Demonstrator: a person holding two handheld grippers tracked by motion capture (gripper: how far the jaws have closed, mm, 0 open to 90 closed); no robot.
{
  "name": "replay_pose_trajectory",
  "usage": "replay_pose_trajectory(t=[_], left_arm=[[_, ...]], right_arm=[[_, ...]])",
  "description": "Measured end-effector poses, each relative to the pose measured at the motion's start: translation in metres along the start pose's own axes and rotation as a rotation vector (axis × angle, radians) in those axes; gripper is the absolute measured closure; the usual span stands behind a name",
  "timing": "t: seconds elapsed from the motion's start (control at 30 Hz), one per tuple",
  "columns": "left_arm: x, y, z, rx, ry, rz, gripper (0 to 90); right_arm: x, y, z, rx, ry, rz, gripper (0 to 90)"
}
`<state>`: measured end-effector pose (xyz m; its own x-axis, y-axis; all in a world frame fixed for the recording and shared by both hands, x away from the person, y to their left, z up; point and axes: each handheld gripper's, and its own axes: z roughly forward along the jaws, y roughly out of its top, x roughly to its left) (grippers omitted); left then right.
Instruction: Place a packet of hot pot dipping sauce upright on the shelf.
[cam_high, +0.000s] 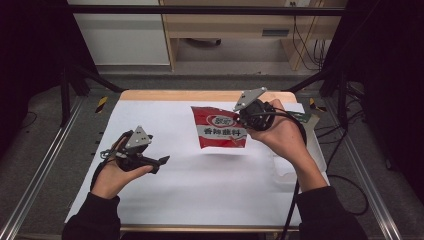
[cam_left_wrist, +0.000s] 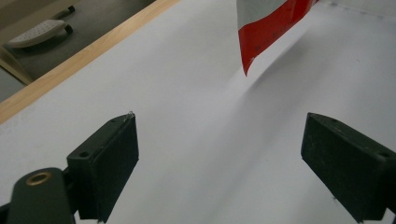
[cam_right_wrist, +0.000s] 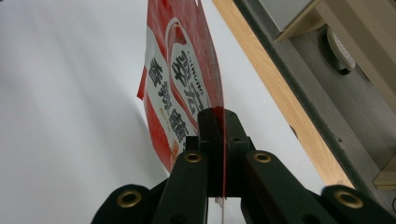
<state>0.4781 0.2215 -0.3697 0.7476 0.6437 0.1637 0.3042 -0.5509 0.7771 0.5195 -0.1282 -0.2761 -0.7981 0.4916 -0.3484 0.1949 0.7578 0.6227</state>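
Fingers (cam_right_wrist: 205, 126) of the right gripper (cam_high: 246, 118) pinched flat on the edge of a red-and-white snack packet (cam_high: 220, 128), the thin foil caught between the two black pads. Fingers (cam_left_wrist: 109, 161) of the left gripper (cam_high: 159, 162) spread wide with nothing between them, just bare white surface.

Packet hanging clear of the table (cam_high: 165, 195), held up over the far right part of the white surface, near the far wooden edge (cam_high: 200, 95); printed face toward the high camera, white band with dark characters across the middle, oval logo above it. Shadow faint on the surface below.

Left gripper low over the near left part of the surface, well apart from the packet, pointing toward it.

From the left gripper view: a lower corner of the packet (cam_left_wrist: 266, 32), red with a white patch, dangling above the surface beyond the open jaws, plus the wooden edge (cam_left_wrist: 84, 60) running diagonally at the left. From the right gripper view: the packet (cam_right_wrist: 180, 93) seen edge-on and rising straight out of the closed jaws, its print readable at a steep slant, with the wooden edge (cam_right_wrist: 280, 102) and grey floor to the right
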Motion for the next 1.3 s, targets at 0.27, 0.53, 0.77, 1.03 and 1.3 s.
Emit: replay_pose_trajectory(t=[0.27, 0.53, 0.77, 1.03, 1.3], left_arm=[[0.003, -0.016, 0.0, 0.0, 0.021, -0.04, 10.9], [0.004, -0.027, 0.004, 0.025, 0.02, -0.054, 10.9], [0.005, -0.031, 0.006, 0.026, 0.02, -0.059, 10.8], [0.008, -0.037, 0.007, 0.034, 0.026, -0.071, 10.4], [0.012, -0.041, 0.006, 0.034, 0.031, -0.086, 10.2]], right_arm=[[-0.007, -0.009, -0.006, -0.014, -0.013, 0.024, 90.0], [-0.009, -0.014, -0.01, -0.015, -0.016, 0.029, 90.0], [-0.012, -0.017, -0.015, -0.023, -0.023, 0.039, 90.0], [-0.016, -0.019, -0.029, -0.039, -0.036, 0.051, 90.0], [-0.02, -0.02, -0.048, -0.061, -0.038, 0.06, 90.0]])
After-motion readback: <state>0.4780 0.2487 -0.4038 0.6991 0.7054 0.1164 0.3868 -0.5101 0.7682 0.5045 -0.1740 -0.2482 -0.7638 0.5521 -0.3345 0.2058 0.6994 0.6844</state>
